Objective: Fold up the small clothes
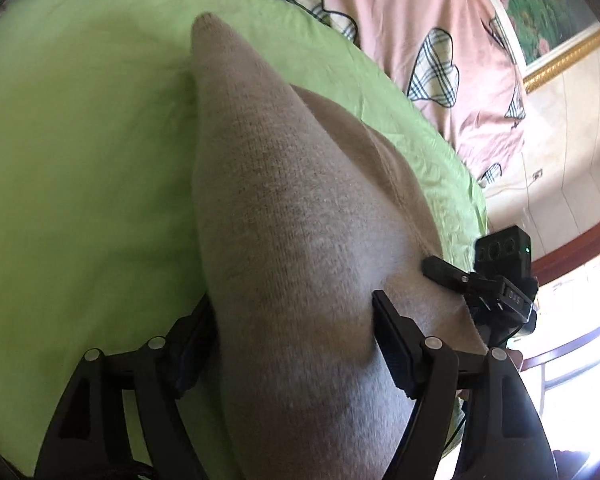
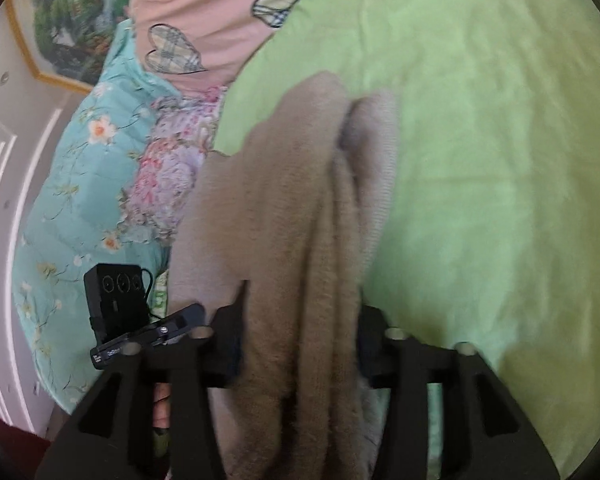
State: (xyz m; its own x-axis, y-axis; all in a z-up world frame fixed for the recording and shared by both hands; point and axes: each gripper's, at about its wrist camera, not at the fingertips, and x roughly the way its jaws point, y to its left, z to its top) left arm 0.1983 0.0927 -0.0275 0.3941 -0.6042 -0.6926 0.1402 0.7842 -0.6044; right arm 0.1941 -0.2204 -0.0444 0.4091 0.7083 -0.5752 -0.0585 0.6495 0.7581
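The left gripper [image 1: 292, 344] stands wide, its fingers [image 1: 392, 344] flanking a beige knitted garment [image 1: 284, 216] that bulges between them; whether the pads press it cannot be told. The garment runs toward 12 o'clock across the green sheet [image 1: 80, 160]. The right gripper [image 2: 300, 344] is likewise spread around the bunched folds of the same knit, grip unclear. Both tools tilt downward over the bed. At 1 o'clock in the left view lies a pink quilt [image 1: 420, 20]; the other gripper shows at 4 o'clock.
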